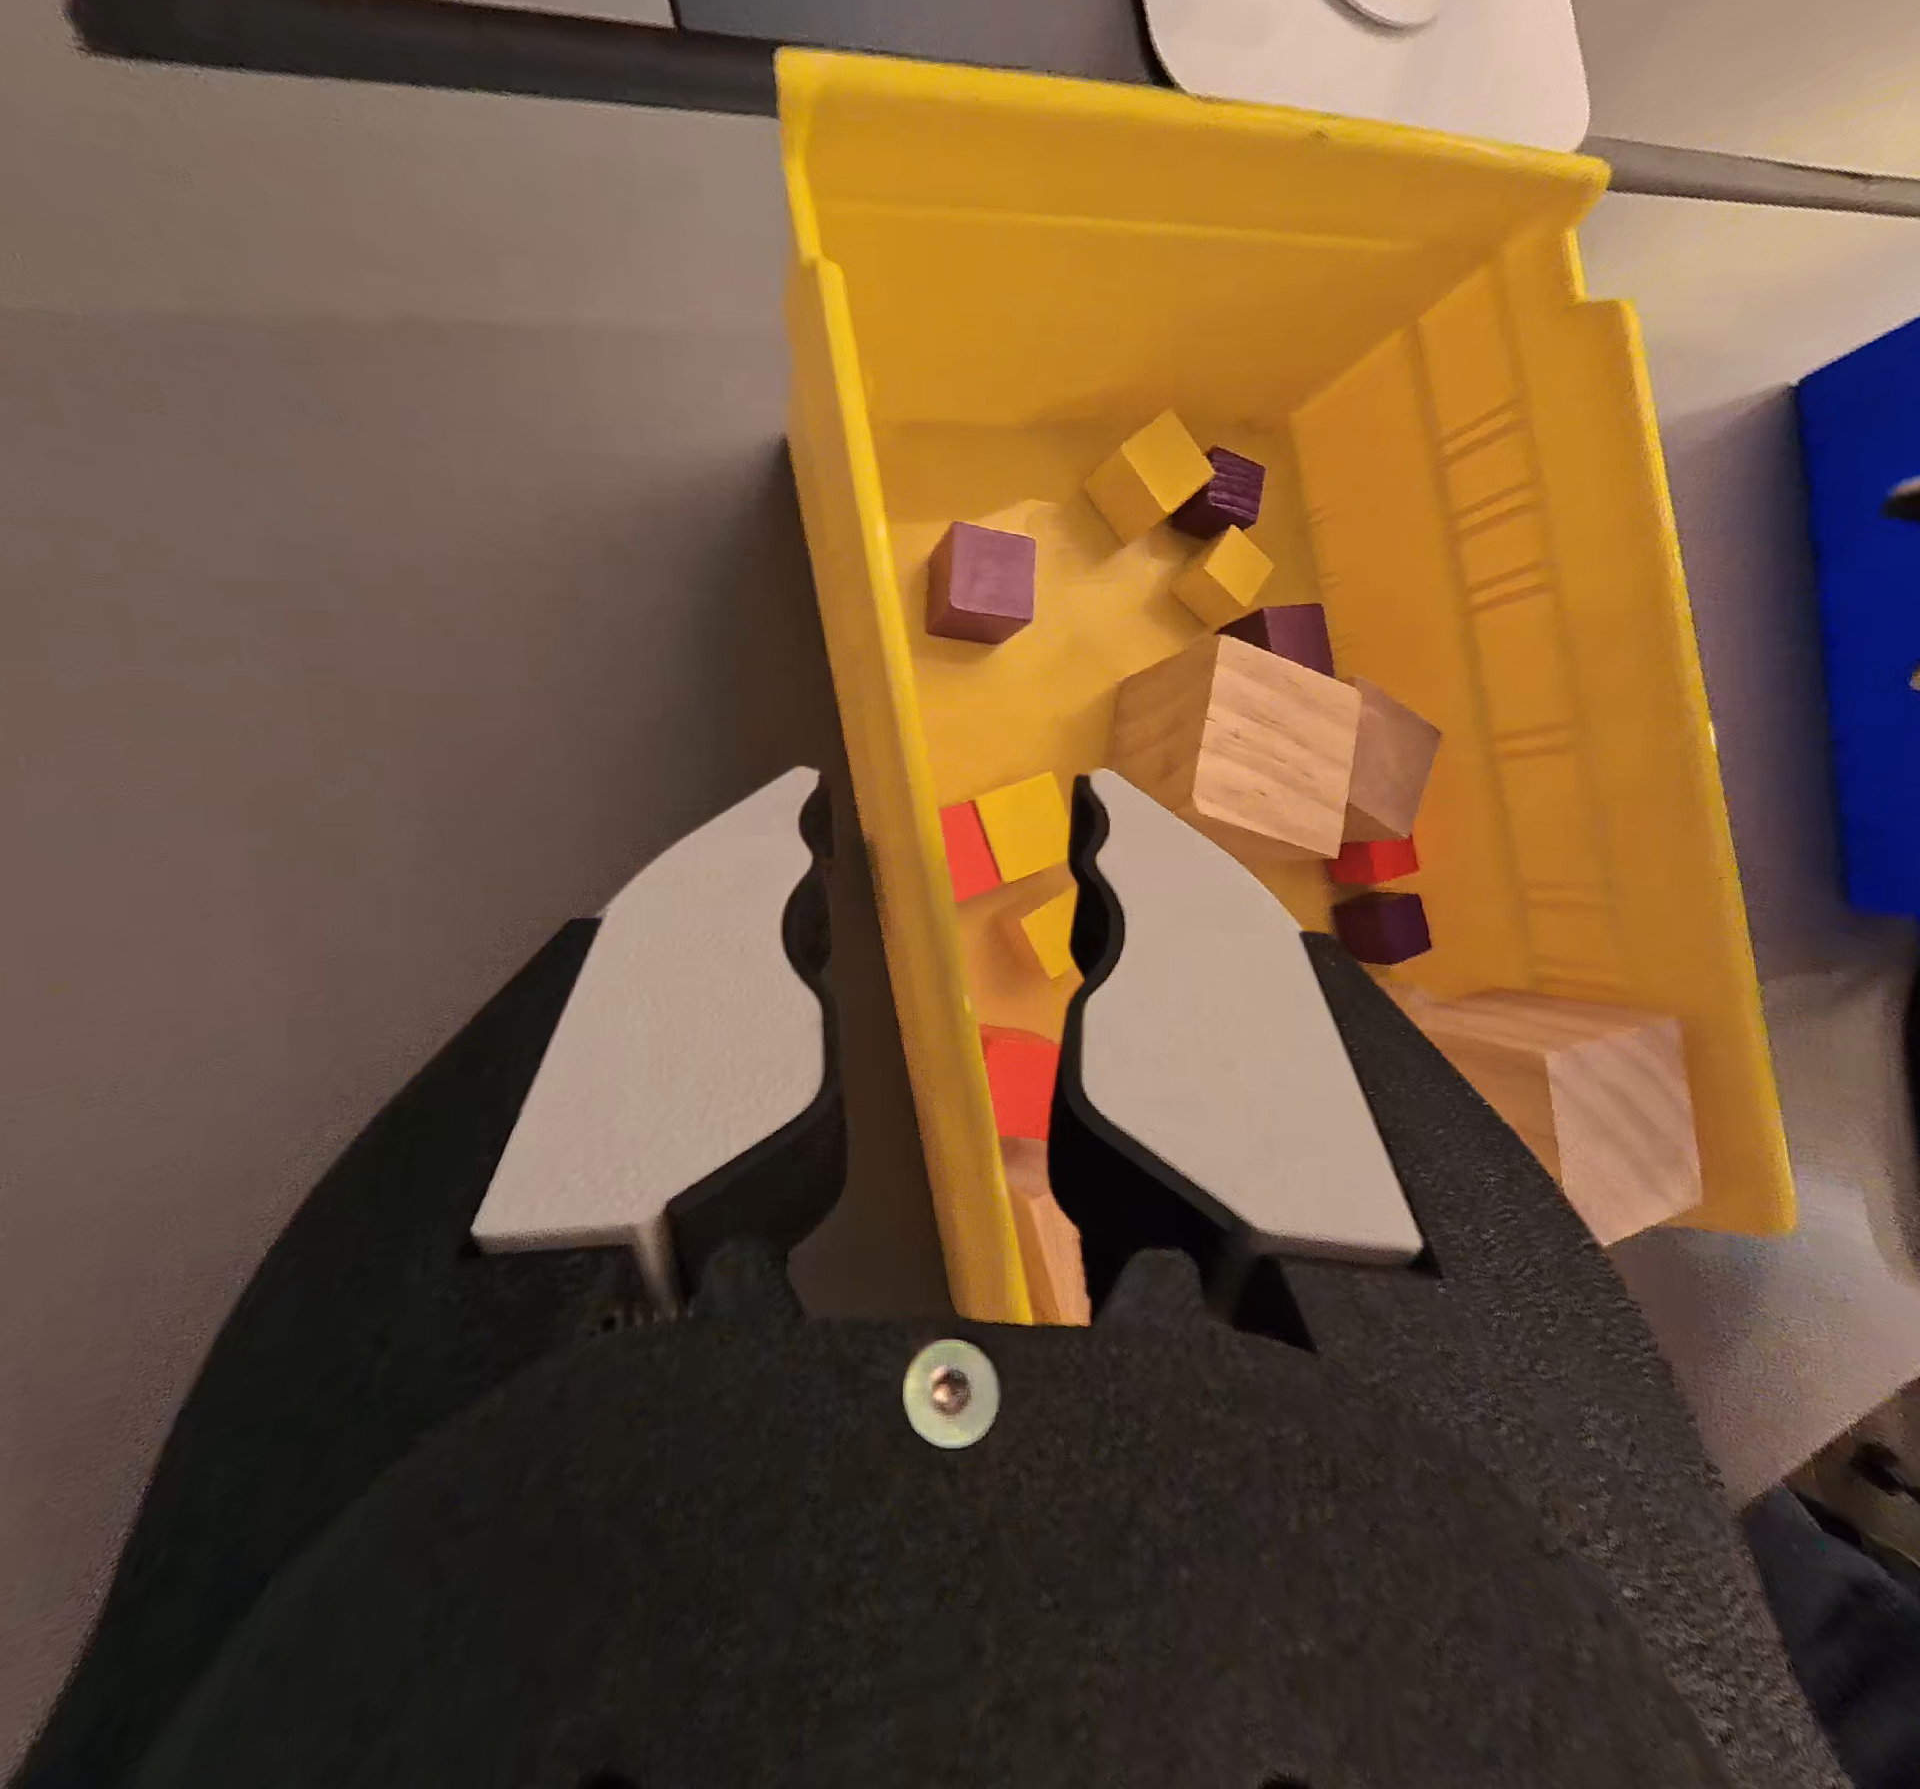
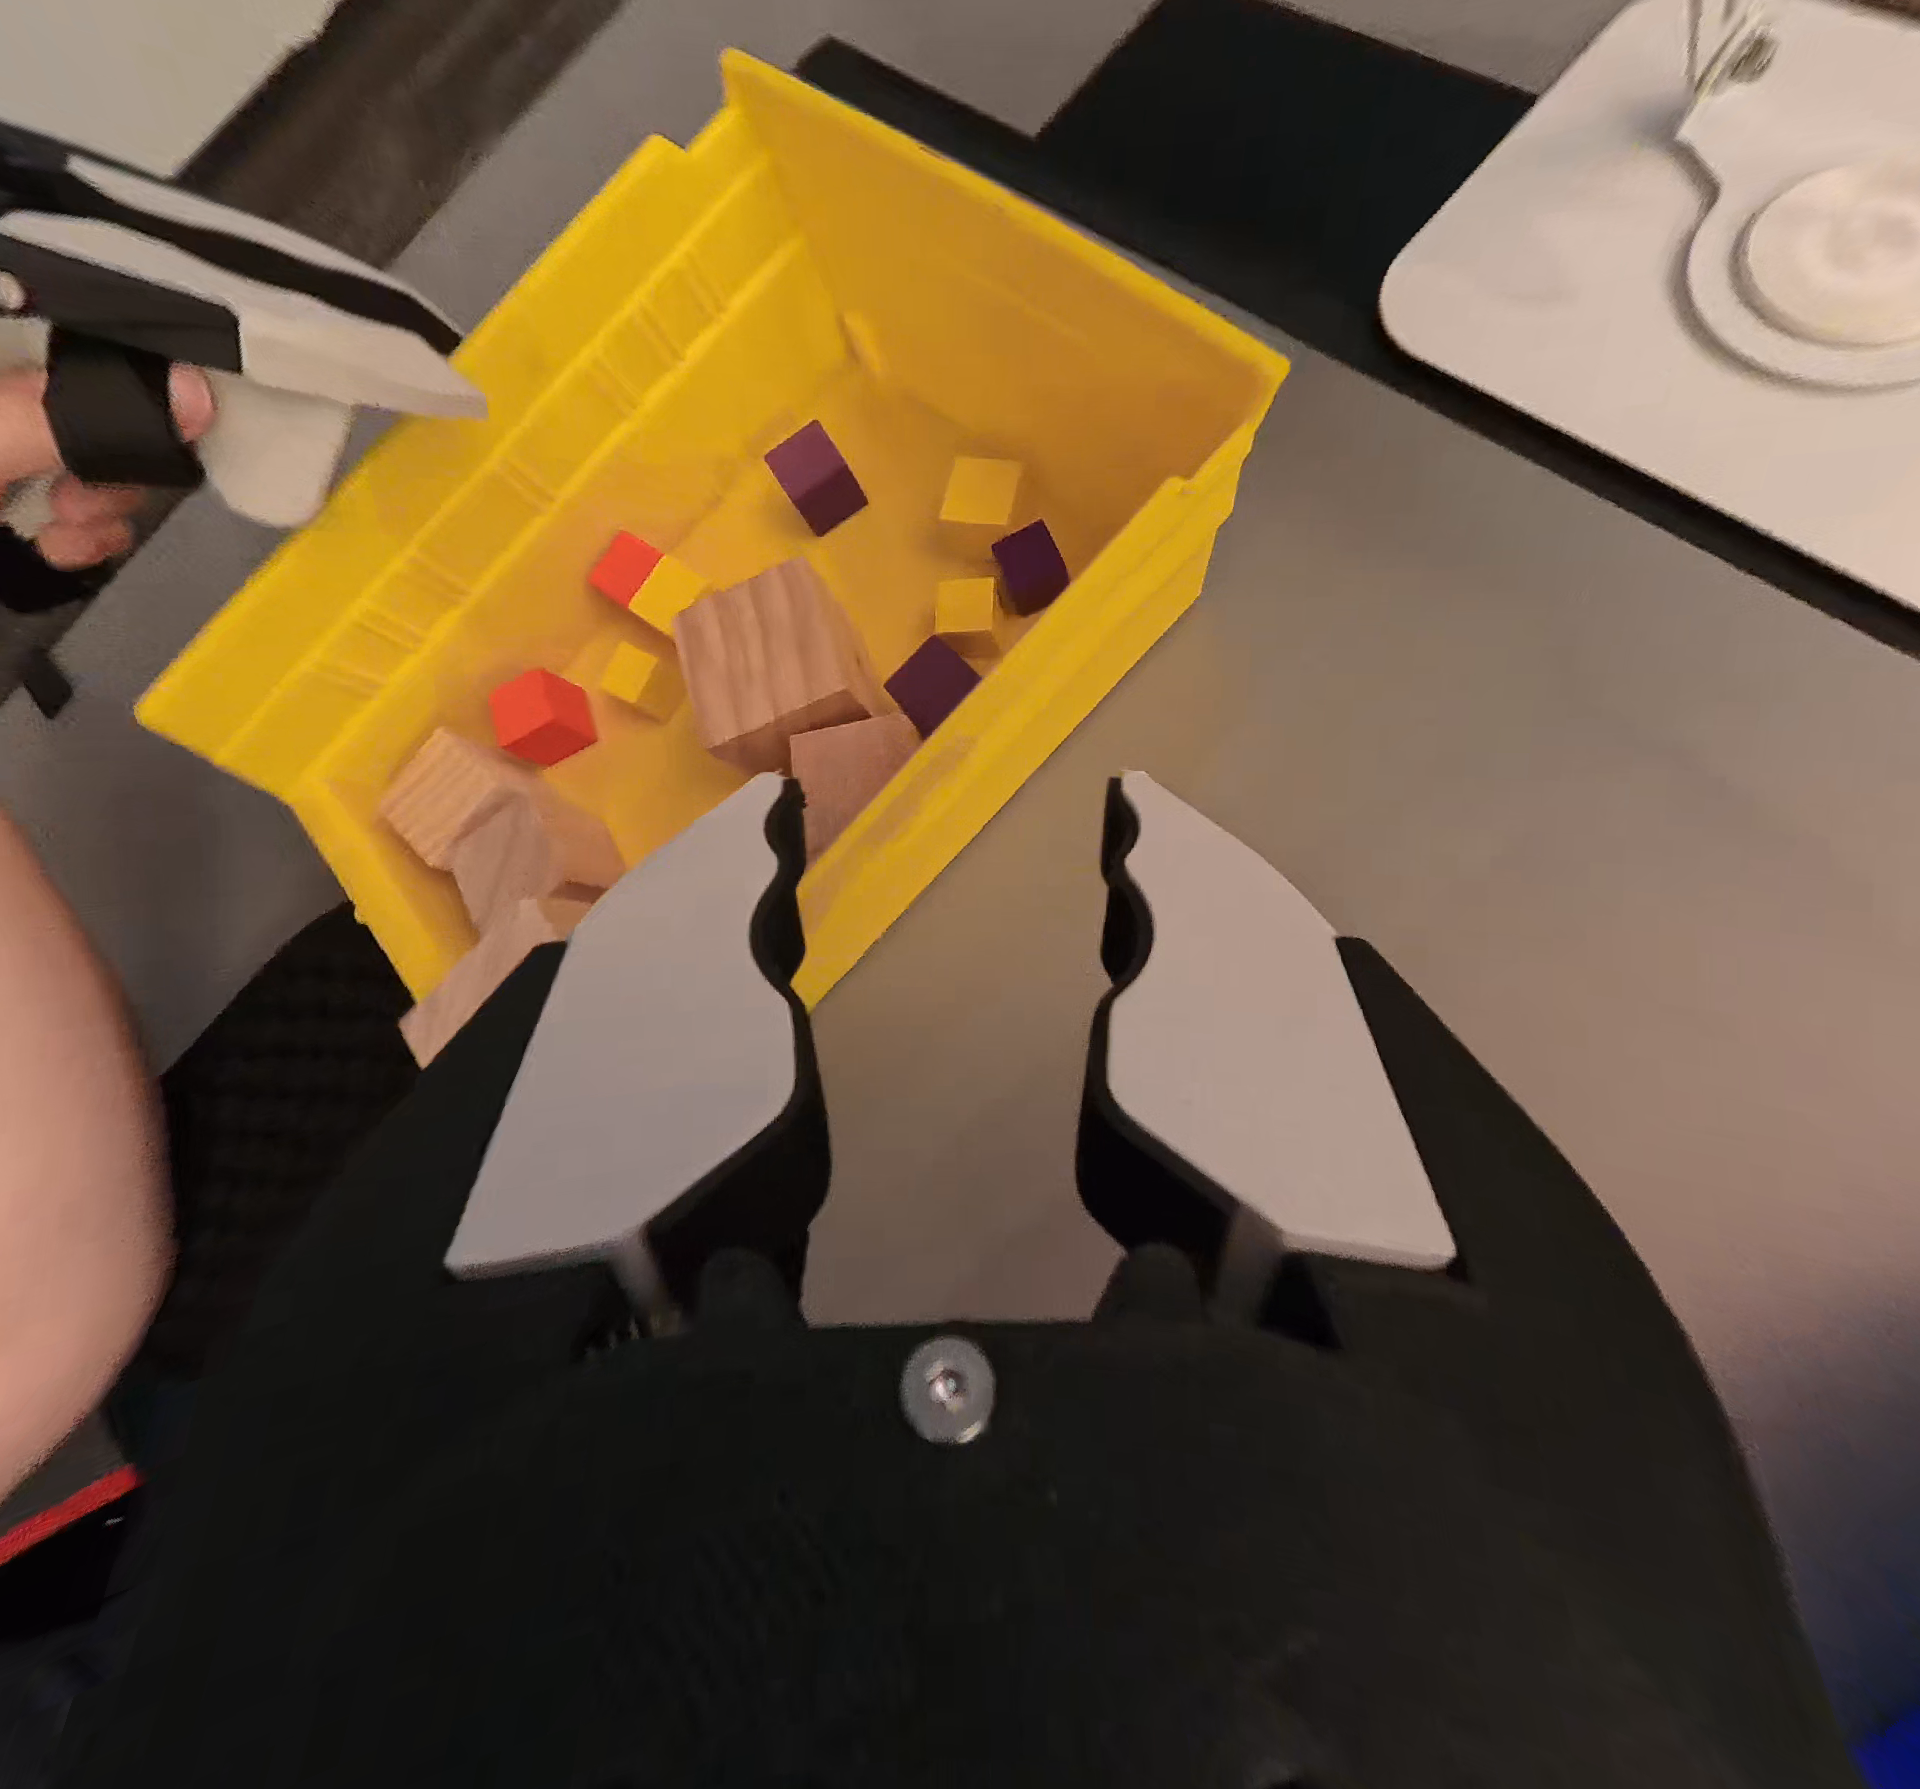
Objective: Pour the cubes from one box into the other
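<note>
Your left tongs [image 1: 951,794] straddle the yellow box's [image 1: 1143,305] side wall, seemingly clamping it; your right tongs [image 2: 951,789] gape empty beside it. Cubes [image 2: 774,664] lie inside, above the grey surface [image 2: 1455,752].

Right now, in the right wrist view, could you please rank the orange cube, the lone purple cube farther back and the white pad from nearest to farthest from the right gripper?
1. Orange cube, in the yellow box, left of the right gripper.
2. Purple cube, deeper in the box.
3. White pad, far right on the table.
</note>
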The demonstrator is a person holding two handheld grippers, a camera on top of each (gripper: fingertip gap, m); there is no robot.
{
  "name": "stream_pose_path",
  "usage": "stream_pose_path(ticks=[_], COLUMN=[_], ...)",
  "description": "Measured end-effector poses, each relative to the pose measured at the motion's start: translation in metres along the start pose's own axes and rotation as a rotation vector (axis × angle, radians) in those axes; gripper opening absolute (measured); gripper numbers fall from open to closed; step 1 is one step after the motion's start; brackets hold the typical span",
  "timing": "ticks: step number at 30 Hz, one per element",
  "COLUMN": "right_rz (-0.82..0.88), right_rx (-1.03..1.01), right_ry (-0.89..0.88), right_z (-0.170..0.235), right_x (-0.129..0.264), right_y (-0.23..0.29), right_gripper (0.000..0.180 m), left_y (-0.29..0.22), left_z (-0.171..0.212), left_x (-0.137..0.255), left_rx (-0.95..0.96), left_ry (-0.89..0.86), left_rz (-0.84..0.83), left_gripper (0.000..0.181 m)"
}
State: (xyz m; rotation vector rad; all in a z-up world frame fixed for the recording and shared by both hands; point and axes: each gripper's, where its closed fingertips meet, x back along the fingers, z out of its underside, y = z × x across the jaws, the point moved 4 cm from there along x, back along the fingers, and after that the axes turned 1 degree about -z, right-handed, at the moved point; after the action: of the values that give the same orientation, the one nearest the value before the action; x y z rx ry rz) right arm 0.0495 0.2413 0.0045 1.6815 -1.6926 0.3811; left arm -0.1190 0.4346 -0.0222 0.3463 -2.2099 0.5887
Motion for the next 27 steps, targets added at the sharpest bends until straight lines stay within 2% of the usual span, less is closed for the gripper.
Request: stream_pose_path(ticks=[4, 7, 10, 14, 17, 19, 23, 27], right_rz=[0.078, 0.112, 0.111, 0.129, 0.201, 0.235, 0.187, 0.209], right_rx=[-0.078, -0.144, -0.209, -0.287, -0.250, -0.243, -0.288, -0.291], right_ry=[0.141, 0.318, 0.460, 0.549, 0.659, 0.660, 0.675, 0.695], right_z=[-0.014, -0.001, 0.015, 0.023, 0.031, 0.031, 0.037, 0.042], right_x=[-0.027, -0.051, -0.069, -0.084, -0.092, -0.093, -0.088, -0.075], right_y=[-0.007, -0.010, -0.008, -0.001, 0.004, 0.005, 0.006, -0.012], right_gripper=[0.058, 0.060, 0.063, 0.050, 0.033, 0.033, 0.026, 0.024], left_y=[-0.005, 0.006, 0.013, 0.008, 0.008, 0.008, 0.004, -0.019], left_z=[0.006, 0.017, 0.027, 0.030, 0.029, 0.029, 0.029, 0.026], left_x=[-0.016, -0.024, -0.032, -0.040, -0.040, -0.041, -0.043, -0.054], left_rx=[-0.016, -0.040, -0.063, -0.033, -0.049, -0.043, -0.041, -0.067], left_ry=[0.089, 0.204, 0.288, 0.307, 0.321, 0.327, 0.328, 0.340], left_rz=[-0.033, -0.209, -0.253, -0.173, -0.212, -0.234, -0.221, -0.229], left_gripper=[0.041, 0.033, 0.026, 0.008, 0.006, 0.006, 0.006, 0.006])
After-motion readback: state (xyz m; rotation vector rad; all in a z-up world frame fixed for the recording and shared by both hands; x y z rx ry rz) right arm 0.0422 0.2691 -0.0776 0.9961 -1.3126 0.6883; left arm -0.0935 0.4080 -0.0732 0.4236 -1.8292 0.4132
